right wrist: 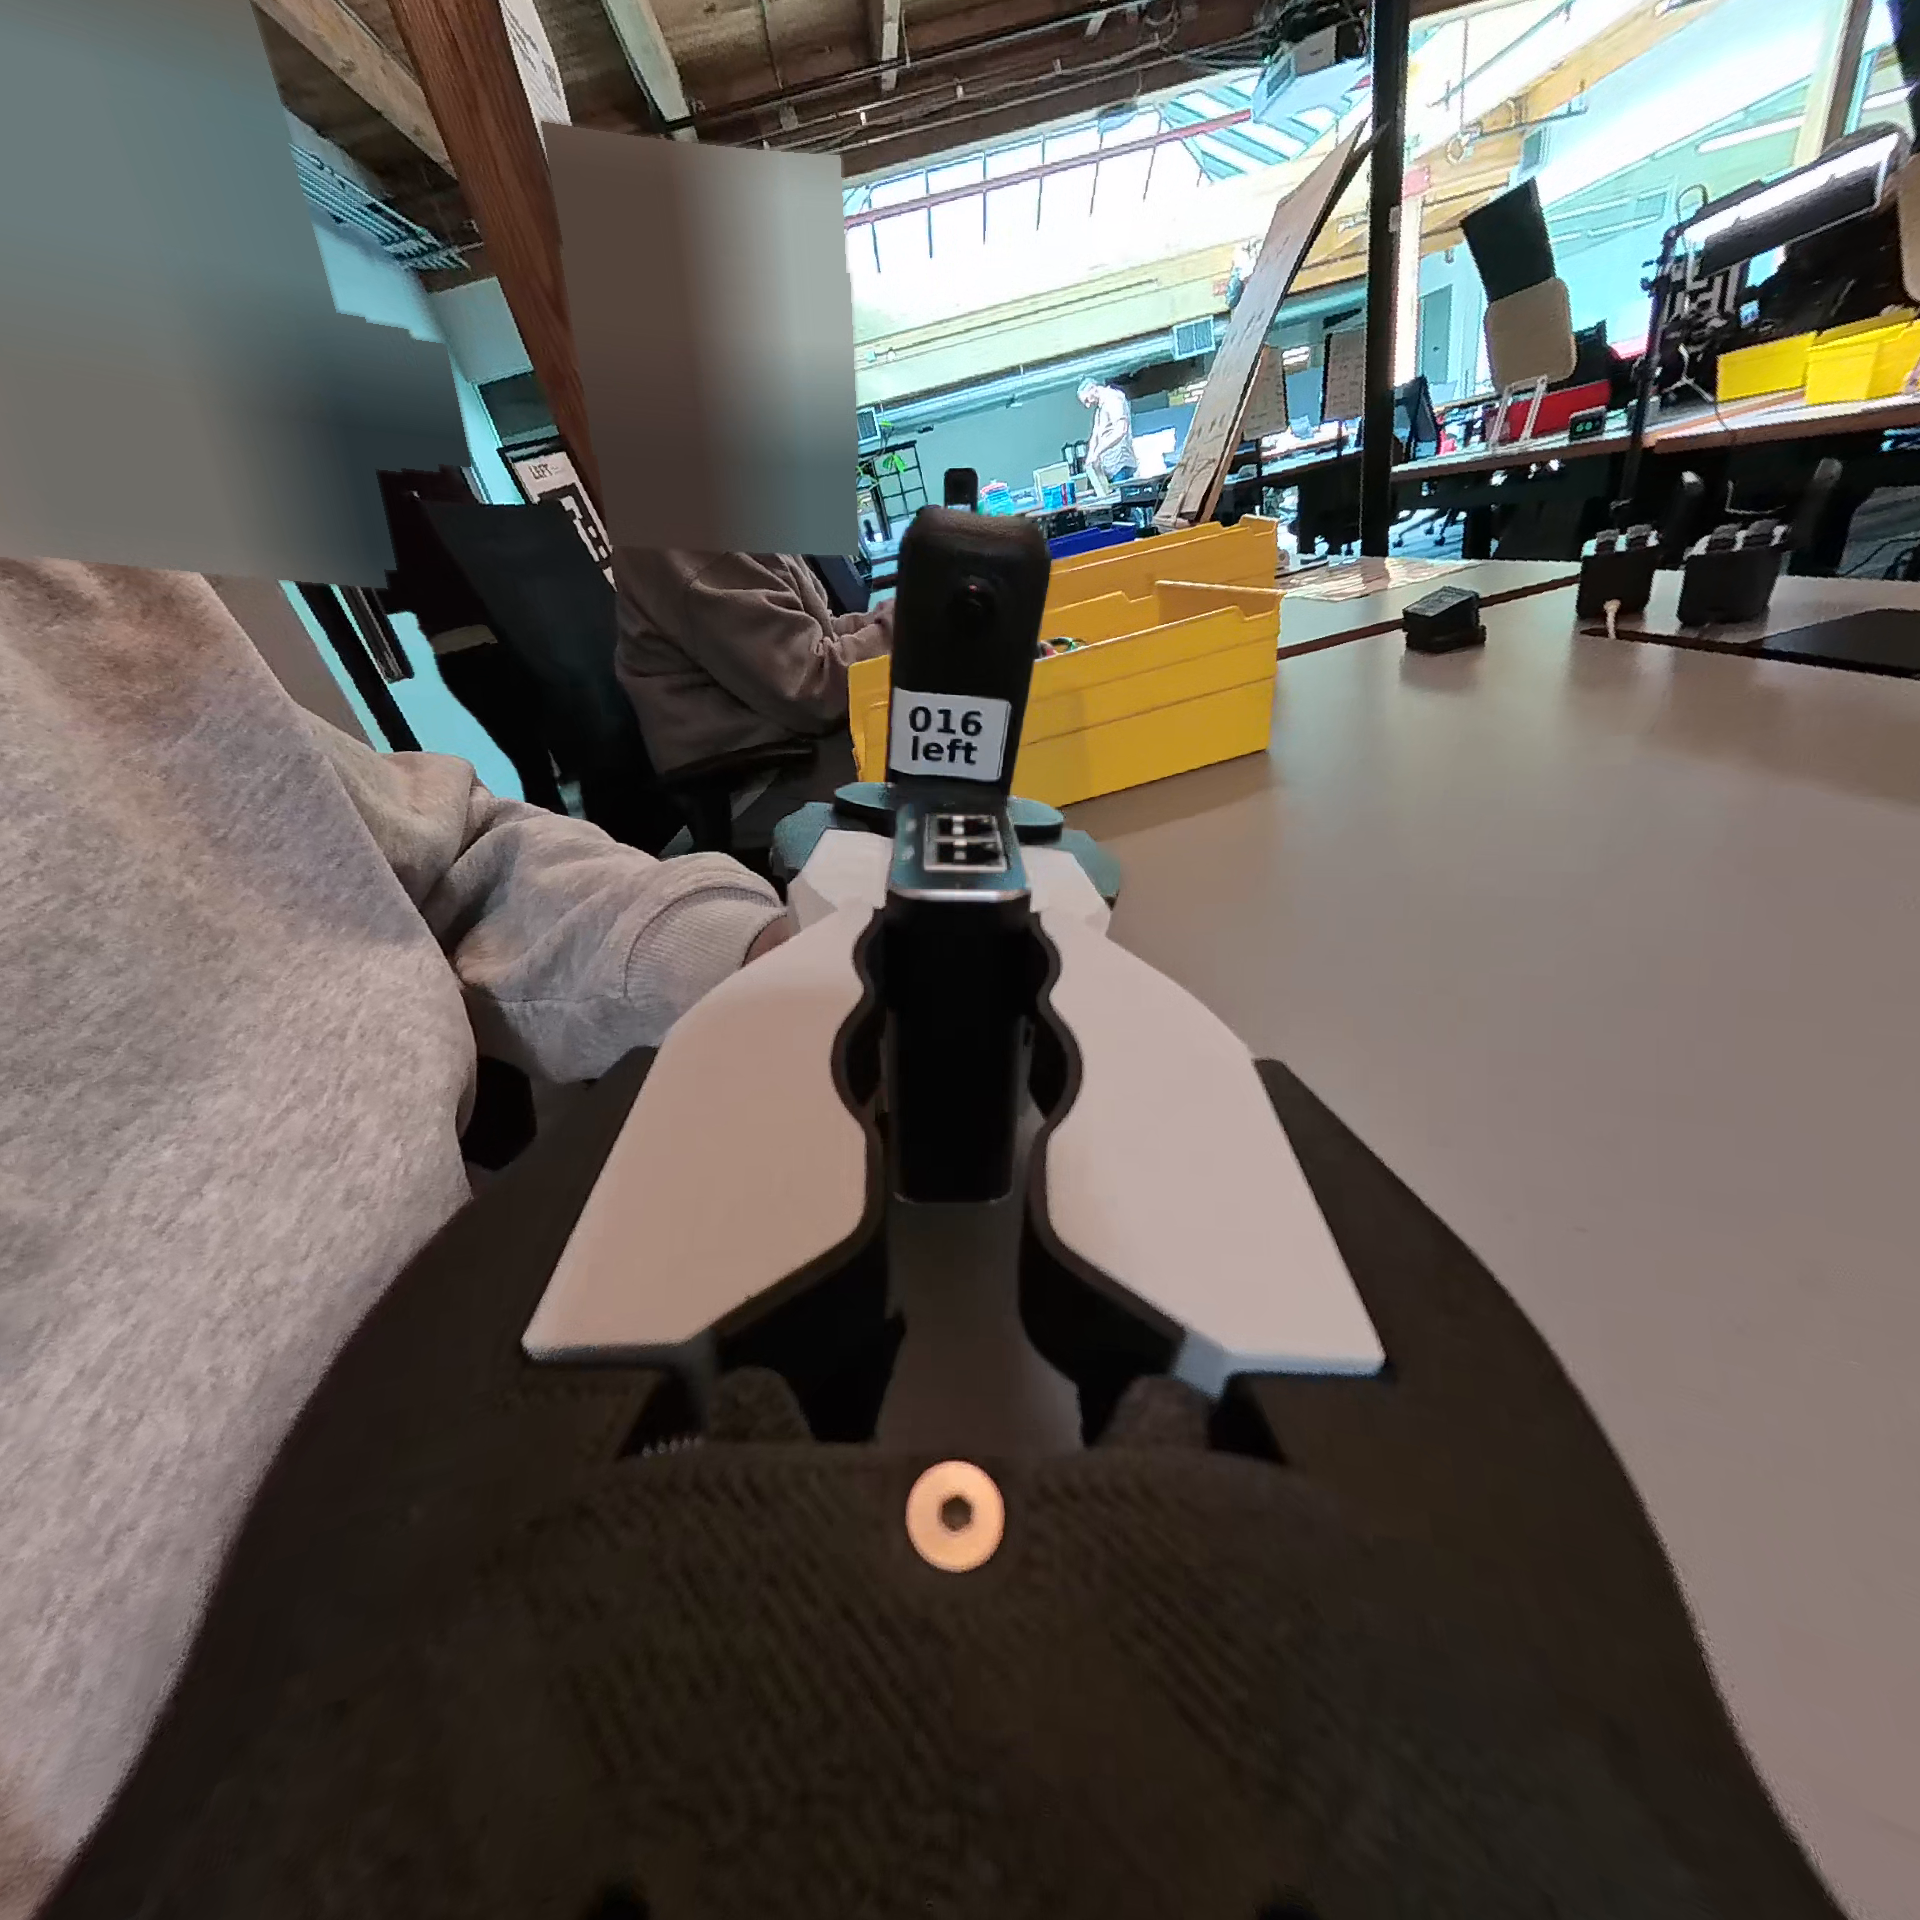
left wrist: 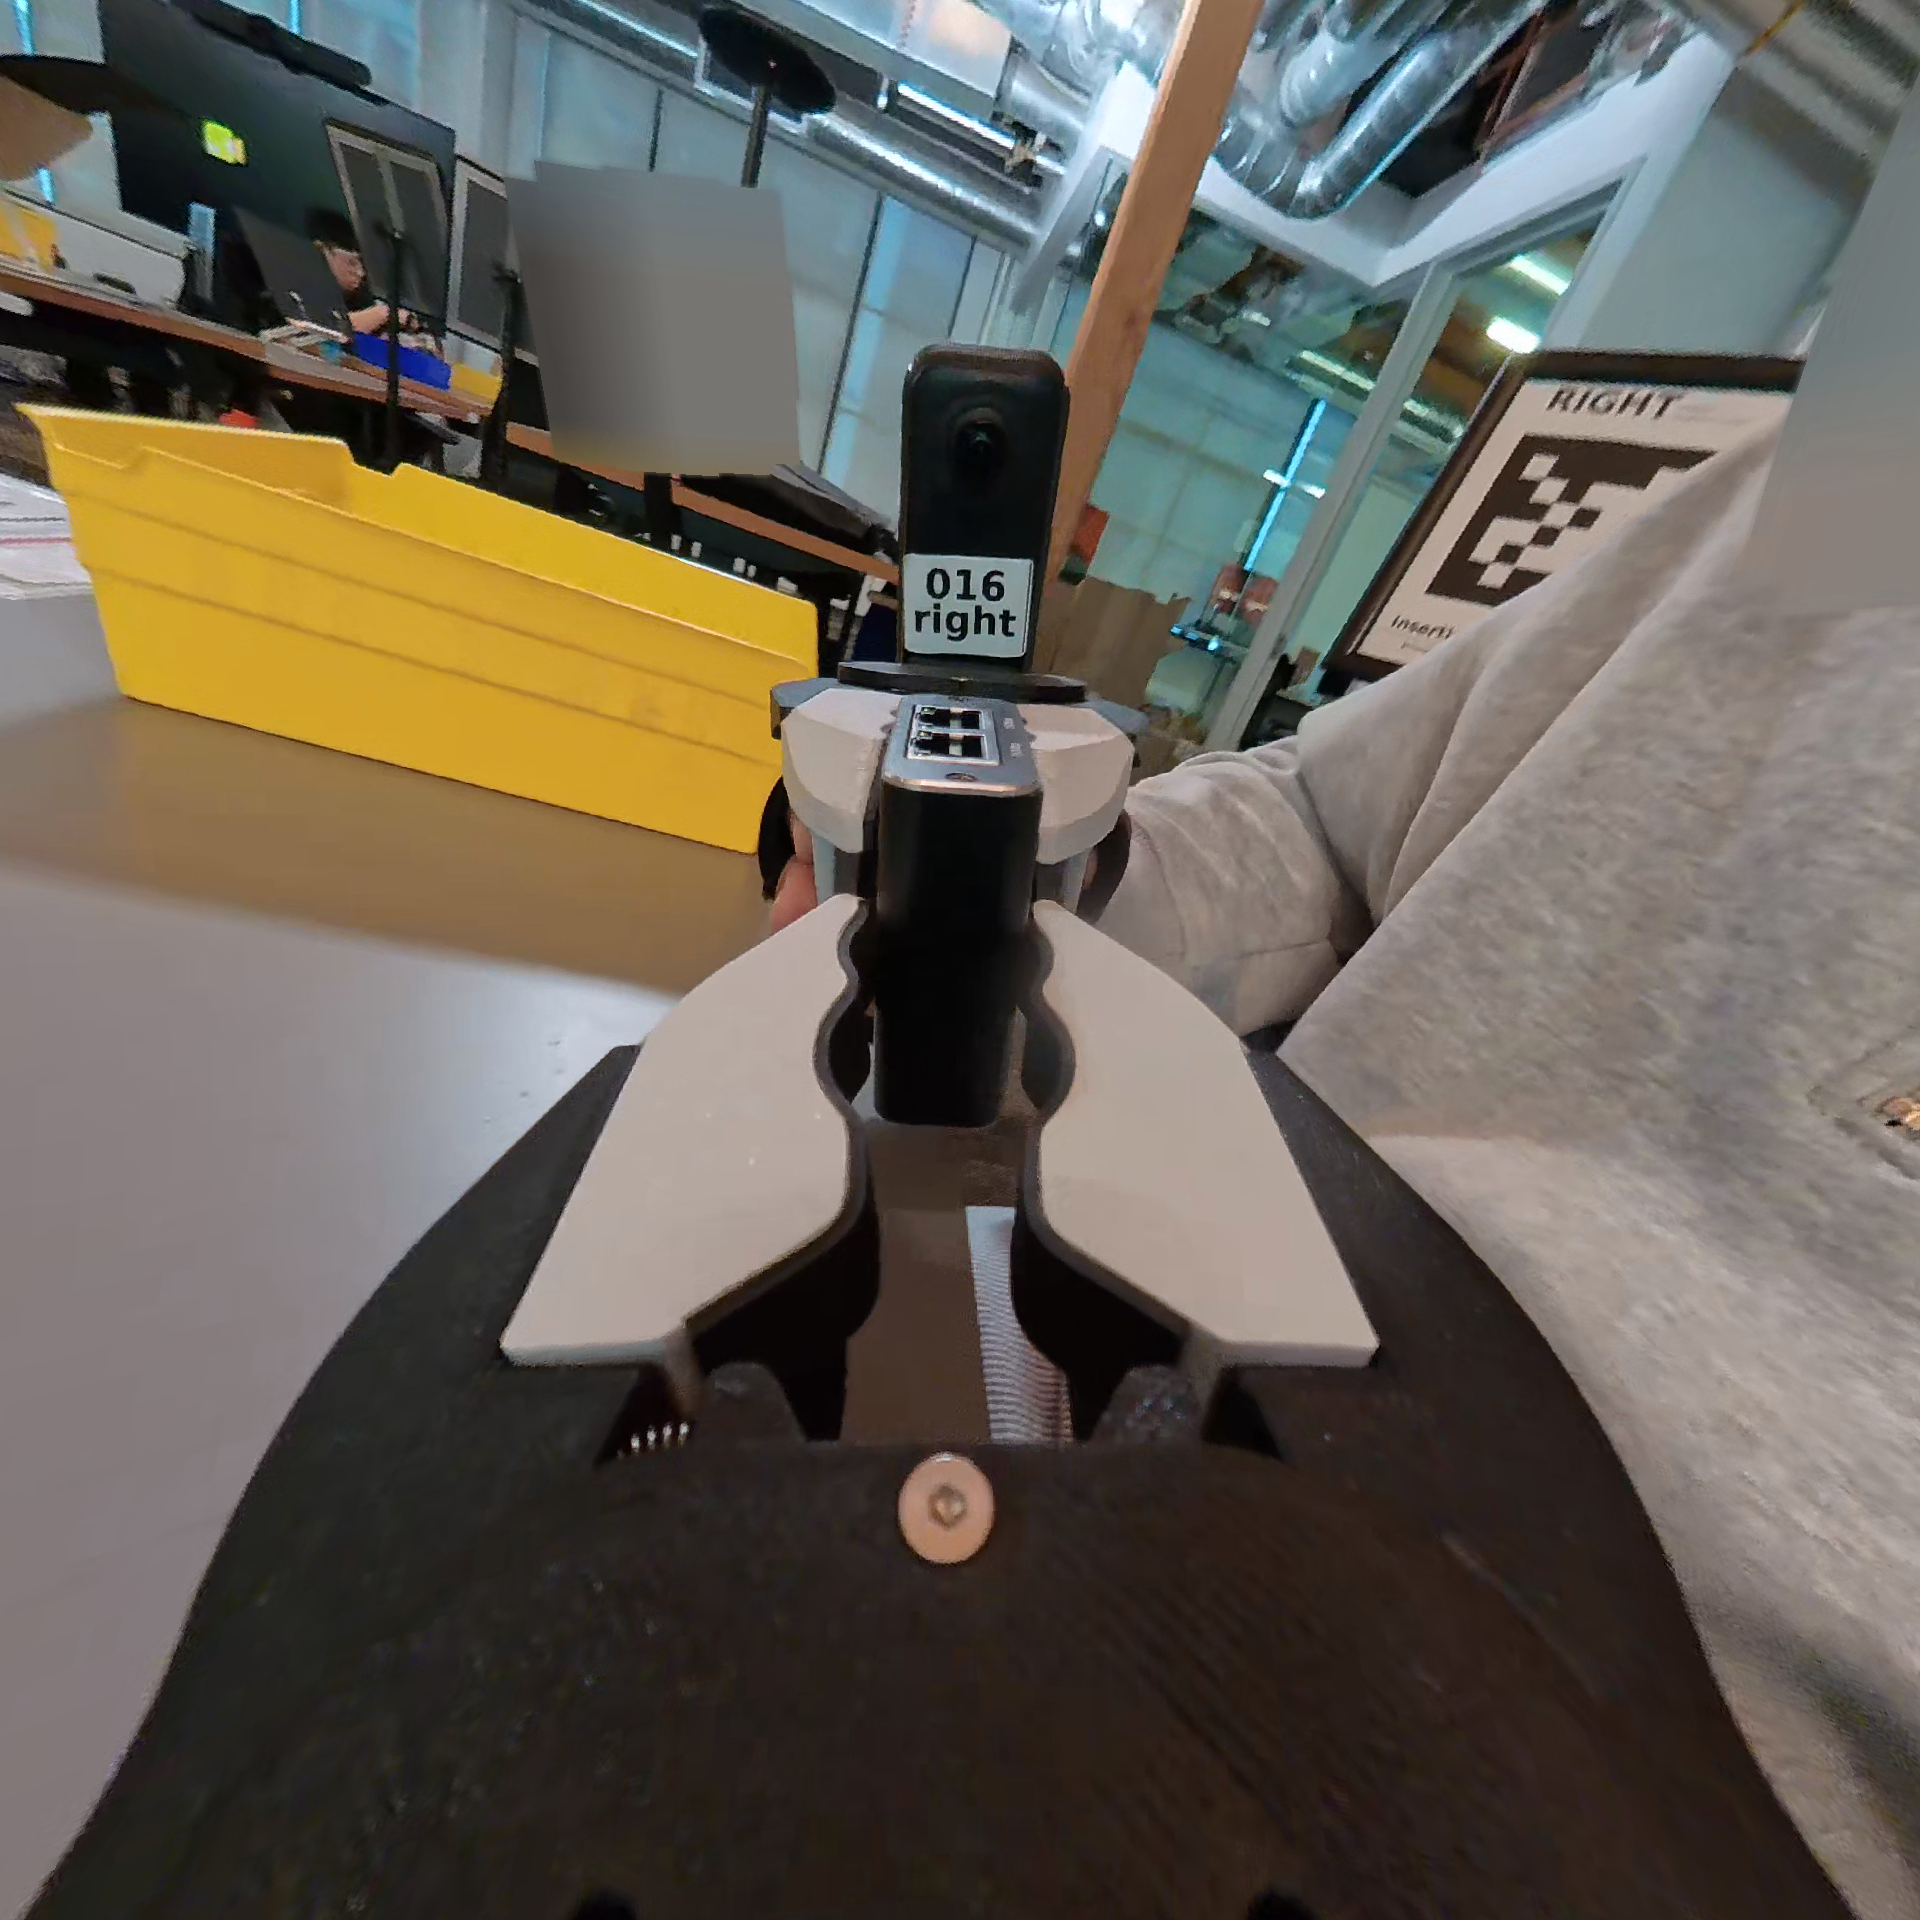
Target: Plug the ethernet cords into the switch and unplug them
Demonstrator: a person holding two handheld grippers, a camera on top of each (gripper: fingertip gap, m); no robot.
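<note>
Open workshop: grey table (right wrist: 1558, 935), yellow bins (left wrist: 416, 644), wooden post (left wrist: 1143, 260), skylights (right wrist: 1039, 197)

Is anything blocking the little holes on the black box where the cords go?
Nothing visible blocks the ports on the switch. The left gripper and right gripper hold its ends without covering them. No cords are in view.

Printed white sticker (left wrist: 966, 606) on each camera (left wrist: 982, 447)
</note>
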